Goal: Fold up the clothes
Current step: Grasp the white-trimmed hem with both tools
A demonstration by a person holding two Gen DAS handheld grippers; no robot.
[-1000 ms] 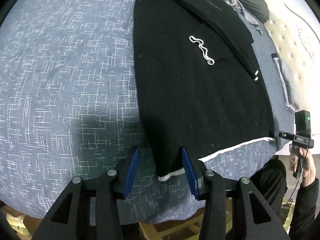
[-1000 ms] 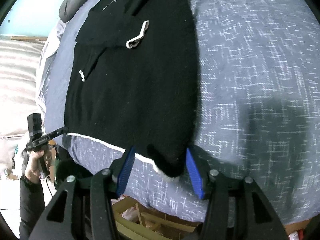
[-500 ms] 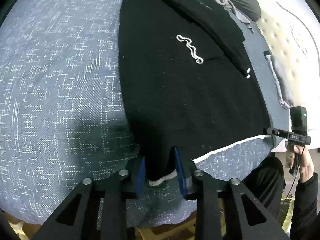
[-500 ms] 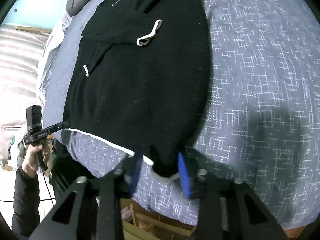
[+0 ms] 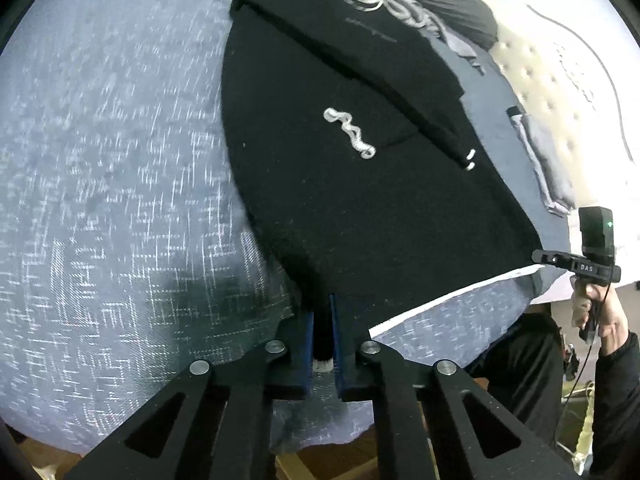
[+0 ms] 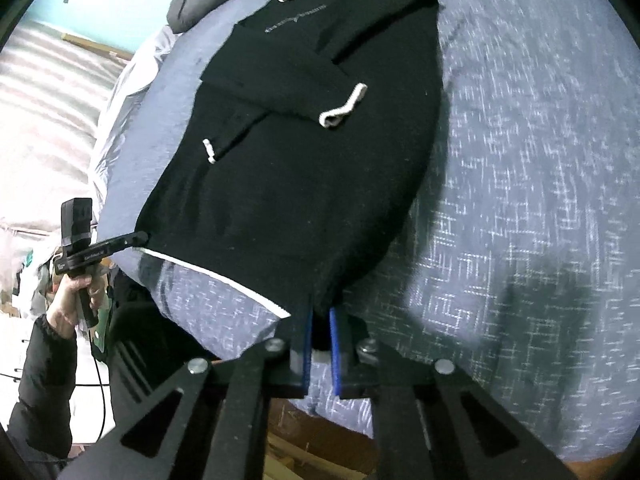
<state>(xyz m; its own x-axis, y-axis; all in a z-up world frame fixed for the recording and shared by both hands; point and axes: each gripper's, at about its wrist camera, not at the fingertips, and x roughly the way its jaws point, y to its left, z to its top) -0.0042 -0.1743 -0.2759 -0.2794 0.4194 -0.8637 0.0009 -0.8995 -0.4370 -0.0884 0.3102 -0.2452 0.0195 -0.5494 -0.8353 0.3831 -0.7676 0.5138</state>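
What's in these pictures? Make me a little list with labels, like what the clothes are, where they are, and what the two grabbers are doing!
garment: black hooded sweatshirt with white trim, sleeves folded across its front
surface: blue-grey patterned bedspread
left gripper: shut on one bottom hem corner
right gripper: shut on the other bottom hem corner
sleeve cuff: white-edged cuff lying on the chest
fold stage: bottom not yet folded up

The black hoodie [image 5: 360, 208] is matt, slightly fuzzy cloth with a white ribbed hem. Under it the bedspread [image 5: 112, 184] is a rough blue weave flecked with white. My left gripper [image 5: 323, 344] and right gripper [image 6: 320, 340] are matt black plastic with smooth blue pads [image 5: 335, 332] and shiny metal bolts [image 5: 370, 346].
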